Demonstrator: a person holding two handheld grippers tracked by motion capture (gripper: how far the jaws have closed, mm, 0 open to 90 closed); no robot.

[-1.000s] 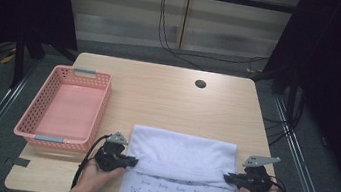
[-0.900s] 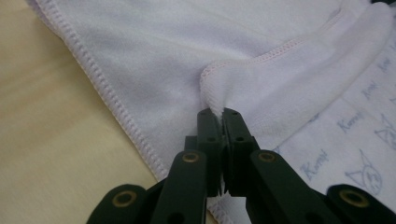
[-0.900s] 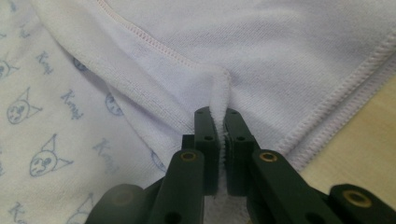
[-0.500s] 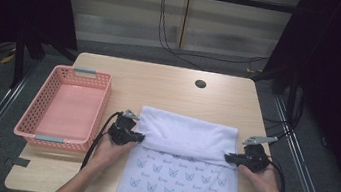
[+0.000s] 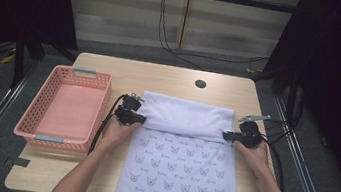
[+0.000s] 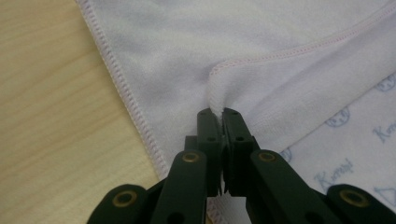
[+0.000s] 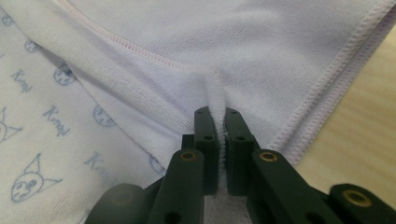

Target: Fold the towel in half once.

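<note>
Left gripper (image 5: 131, 116) and right gripper (image 5: 239, 136) beside the pink basket (image 5: 67, 105), jaws clamped on the towel's (image 5: 180, 163) folded edge.

Wooden table (image 5: 171, 78) bears towel (image 5: 179, 178) and pink basket (image 5: 63, 111).

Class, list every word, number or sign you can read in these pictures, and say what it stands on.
"Kuromi" (best reading; the script is small and slanted): printed in blue, repeated beside little cat-like faces, on the towel.
High view: the same print on the towel is too small to read.
No other text can be read.
</note>
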